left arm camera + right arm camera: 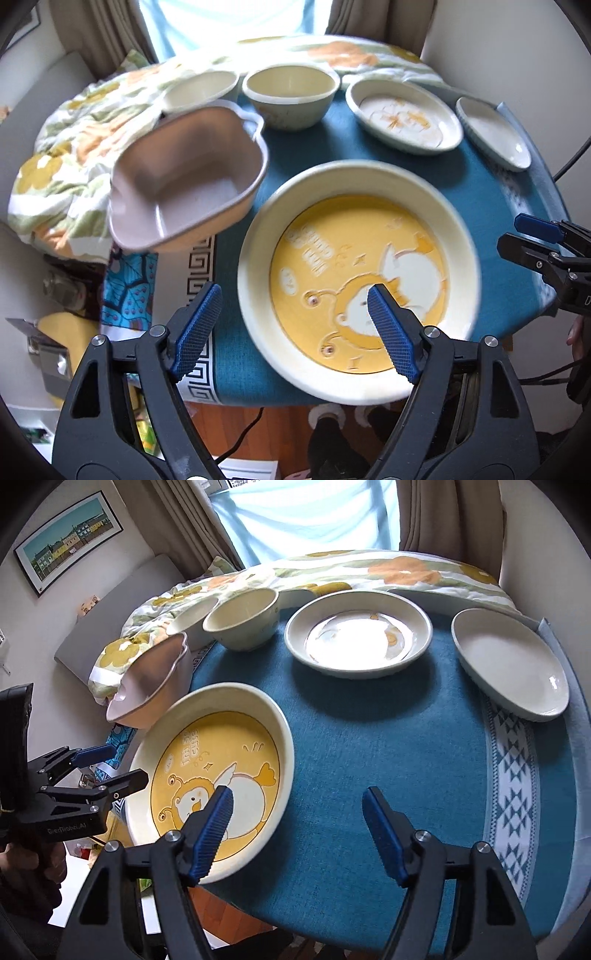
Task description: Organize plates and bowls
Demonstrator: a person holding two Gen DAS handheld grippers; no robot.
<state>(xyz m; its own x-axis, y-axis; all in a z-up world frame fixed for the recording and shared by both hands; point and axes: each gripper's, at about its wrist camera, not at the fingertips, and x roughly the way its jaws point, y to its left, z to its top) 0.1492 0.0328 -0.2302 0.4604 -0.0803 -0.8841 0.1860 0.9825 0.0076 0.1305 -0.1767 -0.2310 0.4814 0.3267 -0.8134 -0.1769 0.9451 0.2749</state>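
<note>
Both tongs [295, 328] [301, 834] gape wide, empty, above a teal-clothed table [388, 738] by a curtained window [306, 513].

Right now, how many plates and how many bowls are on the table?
Plates: 3, the yellow cartoon plate, the white round plate and the pale oval plate.
Bowls: 3, the pink bowl, the cream bowl and the second cream bowl behind it.
Total: 6

Bright curtained window [306, 513], framed picture [68, 535]
</note>
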